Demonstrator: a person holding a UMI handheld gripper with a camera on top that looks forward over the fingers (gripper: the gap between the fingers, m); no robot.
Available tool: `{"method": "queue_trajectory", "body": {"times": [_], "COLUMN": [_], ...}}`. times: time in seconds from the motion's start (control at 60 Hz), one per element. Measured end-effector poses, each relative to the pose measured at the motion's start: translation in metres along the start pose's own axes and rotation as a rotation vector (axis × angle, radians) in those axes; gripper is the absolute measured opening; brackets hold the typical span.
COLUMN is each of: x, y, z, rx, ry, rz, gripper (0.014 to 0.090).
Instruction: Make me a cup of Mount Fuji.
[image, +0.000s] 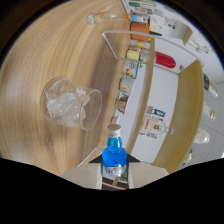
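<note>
Blue bottle (114, 156) is pinched in the tool (114, 176); ice glass (70, 102) sits left on the wooden desk (45, 60).

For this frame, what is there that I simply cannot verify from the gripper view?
- Blue bottle between the tongs: its base and label are hidden behind the fingers.
- Row of small bottles and cartons along the shelf edge: too small and warped to read labels.
- Clear bottle lying at the far end of the wooden table: contents indistinct.
- Glass of ice: any liquid level is unclear.
</note>
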Motion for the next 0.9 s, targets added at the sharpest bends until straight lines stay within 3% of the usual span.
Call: {"method": "queue_trajectory", "body": {"times": [0.3,0.5,0.633,0.717,0.9], "x": [0.009,0.055,0.075,0.067,-0.008], "y": [0.000,-0.003,0.027,0.057,0.117], "z": [-0.009,-0.035,-0.045,-0.045,-0.024], "rx": [-0.005,0.117,0.192,0.187,0.076], "ry": [-0.015,-0.055,-0.080,-0.097,-0.161], "rz": [0.136,0.815,1.282,1.495,1.727], "gripper": [0.0350,0.0352,0.0353,0.0353,0.0352]}}
